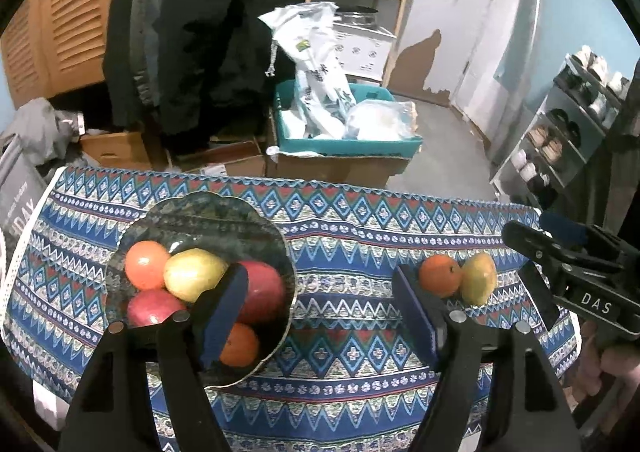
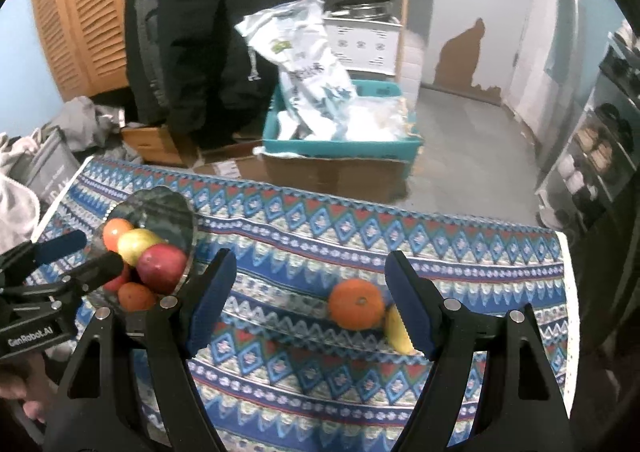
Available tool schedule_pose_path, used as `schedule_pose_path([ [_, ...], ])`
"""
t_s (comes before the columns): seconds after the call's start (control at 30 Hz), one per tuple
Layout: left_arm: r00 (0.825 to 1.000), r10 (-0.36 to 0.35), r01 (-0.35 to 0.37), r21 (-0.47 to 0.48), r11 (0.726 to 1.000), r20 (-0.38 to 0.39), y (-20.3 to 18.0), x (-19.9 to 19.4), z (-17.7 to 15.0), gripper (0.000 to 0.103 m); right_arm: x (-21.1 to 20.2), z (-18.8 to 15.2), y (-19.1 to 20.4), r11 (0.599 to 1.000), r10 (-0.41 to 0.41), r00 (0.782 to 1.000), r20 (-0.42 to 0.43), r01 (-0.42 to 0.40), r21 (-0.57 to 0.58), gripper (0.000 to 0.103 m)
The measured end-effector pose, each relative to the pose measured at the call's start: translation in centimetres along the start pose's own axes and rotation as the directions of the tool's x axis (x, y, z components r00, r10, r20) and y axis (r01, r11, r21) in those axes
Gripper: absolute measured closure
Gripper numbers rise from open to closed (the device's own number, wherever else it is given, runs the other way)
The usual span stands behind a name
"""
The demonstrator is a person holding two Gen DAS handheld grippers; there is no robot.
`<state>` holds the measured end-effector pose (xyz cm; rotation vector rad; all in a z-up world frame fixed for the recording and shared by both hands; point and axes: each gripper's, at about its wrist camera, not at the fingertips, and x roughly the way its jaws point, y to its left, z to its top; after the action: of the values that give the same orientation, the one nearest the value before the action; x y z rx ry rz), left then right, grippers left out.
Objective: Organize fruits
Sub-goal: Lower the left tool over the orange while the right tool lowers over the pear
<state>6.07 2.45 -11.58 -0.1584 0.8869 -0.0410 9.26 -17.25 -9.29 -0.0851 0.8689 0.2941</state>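
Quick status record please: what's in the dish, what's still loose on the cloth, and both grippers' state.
dish: dark scalloped plate, left side of the patterned cloth
in dish: five fruits, orange, yellow and red
loose orange: on the cloth, right side
loose yellow fruit: touching that orange's right side
left gripper: open, empty
right gripper: open, empty, above the loose orange

Teal crate [image 1: 352, 145] stuffed with plastic bags [image 1: 320, 63] (sitting on cardboard boxes). Shoe rack [image 1: 560, 131] off right, dark coats [image 1: 208, 31] hanging behind
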Motion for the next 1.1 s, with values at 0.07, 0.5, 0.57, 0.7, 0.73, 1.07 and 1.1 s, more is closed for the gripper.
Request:
schedule_pose_path([
  [0.07,1.0,0.001,-0.001,0.011,1.0,-0.008,-0.8,0.3,0.0,0.027,0.1,-0.4,-1.1,1.0,-0.022,1.0,-0.006,0.022,0.013,0.026],
  [0.5,0.997,0.019,-0.013,0.096,0.995,-0.071,-5.2,3.5,-0.2,0.022,2.6,-3.2,-8.2,0.989,-0.108,0.989,-0.098,0.118,0.094,0.026],
  [0.57,0.996,0.023,-0.013,0.109,0.994,-0.091,-5.8,4.5,-0.3,0.022,3.4,-3.7,-9.2,0.986,-0.107,0.986,-0.124,0.121,0.111,0.026],
  [0.7,0.991,0.023,-0.007,0.125,0.992,-0.13,-6.9,6.2,-0.6,0.022,5.3,-4.8,-10.8,0.983,-0.093,0.98,-0.176,0.119,0.142,0.026],
  [0.73,0.99,0.024,-0.006,0.13,0.991,-0.138,-7.1,6.7,-0.6,0.022,5.6,-4.9,-10.9,0.982,-0.09,0.979,-0.184,0.117,0.146,0.026],
  [1.07,0.979,0.033,-0.002,0.153,0.988,-0.202,-8.4,10.6,-0.9,0.022,10.1,-6.7,-11.8,0.981,-0.036,0.961,-0.274,0.086,0.173,0.026],
  [1.1,0.978,0.033,-0.001,0.152,0.988,-0.207,-8.5,10.9,-0.9,0.022,10.6,-6.8,-11.7,0.982,-0.032,0.96,-0.28,0.082,0.171,0.026],
])
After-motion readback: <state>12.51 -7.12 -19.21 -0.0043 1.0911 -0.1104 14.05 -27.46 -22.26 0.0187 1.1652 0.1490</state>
